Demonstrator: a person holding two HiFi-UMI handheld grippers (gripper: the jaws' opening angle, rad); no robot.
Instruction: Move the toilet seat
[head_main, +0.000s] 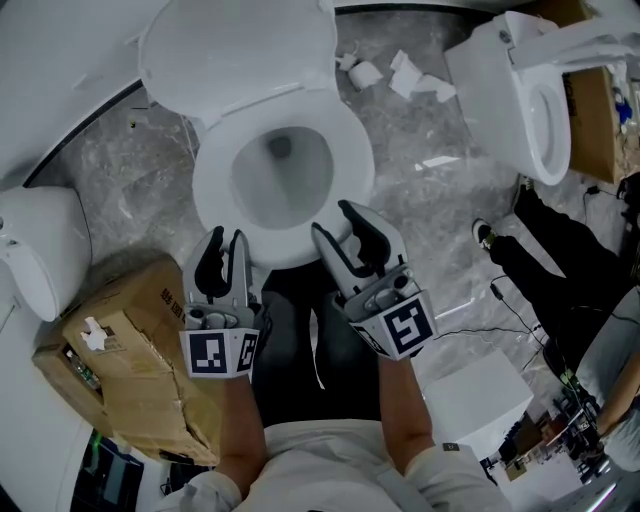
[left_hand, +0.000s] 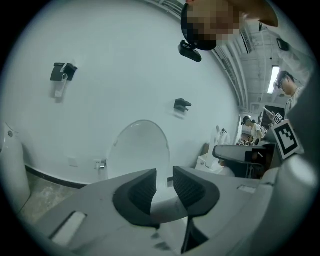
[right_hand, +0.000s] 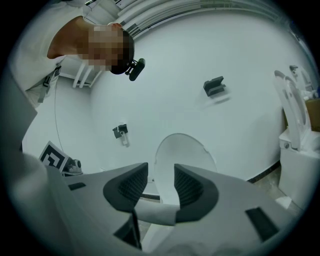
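Seat top & front edge lie open to reach; left gripper and right gripper hang just at it. Lid stands up behind, vs. the wall. Left is tight: cardboard box, 2nd toilet. Right: bare floor, then 3rd toilet, someone's legs. Paper scraps further back.

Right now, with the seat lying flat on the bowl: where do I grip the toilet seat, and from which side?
Front rim of the toilet seat, coming in from the near side. It lies flat and seems hinged at the back below the raised lid, so the front edge likely gives jaws a lip to pinch and the longest lever.
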